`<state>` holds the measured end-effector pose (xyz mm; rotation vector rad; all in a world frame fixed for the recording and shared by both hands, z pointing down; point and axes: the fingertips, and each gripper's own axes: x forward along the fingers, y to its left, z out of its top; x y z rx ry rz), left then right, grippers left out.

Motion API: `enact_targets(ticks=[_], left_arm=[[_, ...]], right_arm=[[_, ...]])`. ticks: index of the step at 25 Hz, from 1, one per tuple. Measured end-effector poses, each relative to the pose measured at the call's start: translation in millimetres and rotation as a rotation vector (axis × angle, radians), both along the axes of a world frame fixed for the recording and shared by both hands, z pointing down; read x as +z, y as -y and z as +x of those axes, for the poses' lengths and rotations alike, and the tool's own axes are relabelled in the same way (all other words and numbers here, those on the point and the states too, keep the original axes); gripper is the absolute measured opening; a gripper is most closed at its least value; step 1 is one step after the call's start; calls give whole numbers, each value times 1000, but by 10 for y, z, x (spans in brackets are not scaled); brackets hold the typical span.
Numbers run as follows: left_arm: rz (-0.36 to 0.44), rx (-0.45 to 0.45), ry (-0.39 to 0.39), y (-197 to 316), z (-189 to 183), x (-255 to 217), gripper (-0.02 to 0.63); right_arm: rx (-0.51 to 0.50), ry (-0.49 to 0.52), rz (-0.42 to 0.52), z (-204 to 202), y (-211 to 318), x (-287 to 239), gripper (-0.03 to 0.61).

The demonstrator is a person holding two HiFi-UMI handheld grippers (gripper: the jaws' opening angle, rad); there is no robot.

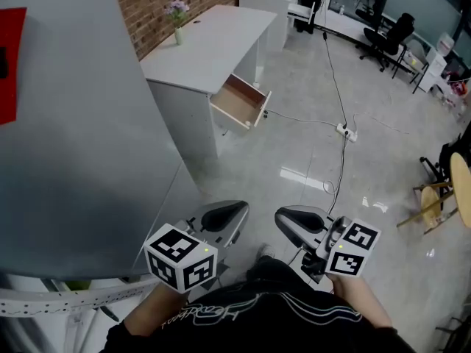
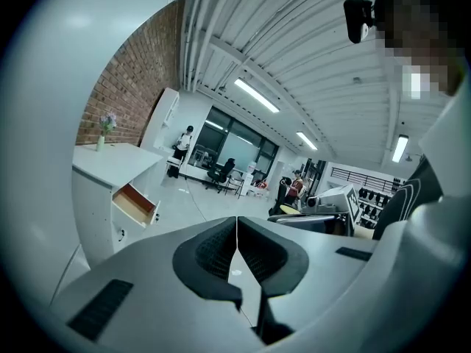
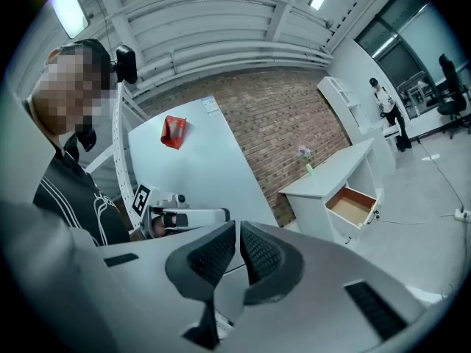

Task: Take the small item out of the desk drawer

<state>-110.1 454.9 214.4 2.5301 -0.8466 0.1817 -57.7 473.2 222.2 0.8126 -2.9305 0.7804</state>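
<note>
Left tool (image 1: 224,216) and right tool (image 1: 297,220) both clenched, pads together, nothing between them, held low near the body. Drawer (image 1: 240,101) pulled open under the white tabletop (image 1: 210,43), well apart from both tools. Small item not discernible inside it. Flower vase (image 1: 176,22) on the tabletop by the brick wall.

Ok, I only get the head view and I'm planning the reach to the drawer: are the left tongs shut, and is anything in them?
Observer: Yes, the left tongs are shut, with nothing between them.
Operator: And the right tongs?
Observer: The right tongs are shut and empty as well.
Operator: Can you see the item in the drawer?
Observer: No; the right gripper view shows only bare wood inside the drawer, as far as I can tell.
</note>
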Motion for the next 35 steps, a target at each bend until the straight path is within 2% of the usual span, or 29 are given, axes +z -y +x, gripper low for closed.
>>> enact_targets(ticks=[11,20,25,30,35], left_arm=[[22,-24,5,435,-17,-14,23],[-17,-6,32,1202,274,205,23],[-74,-17,55,1957,604,431,23],[-139,-34,89,2944,932,730,23],[-161,-60,113,3957,1275,863,23]], right_arm=[[8,9,66,66,458,-101,54],[1,2,35,315,1226,81,54],[1,38,-36,681,2003,320,54],[-22,-4,-54,1020,3034,575,54],[-54,-16,-75,1333,4011,708,54]])
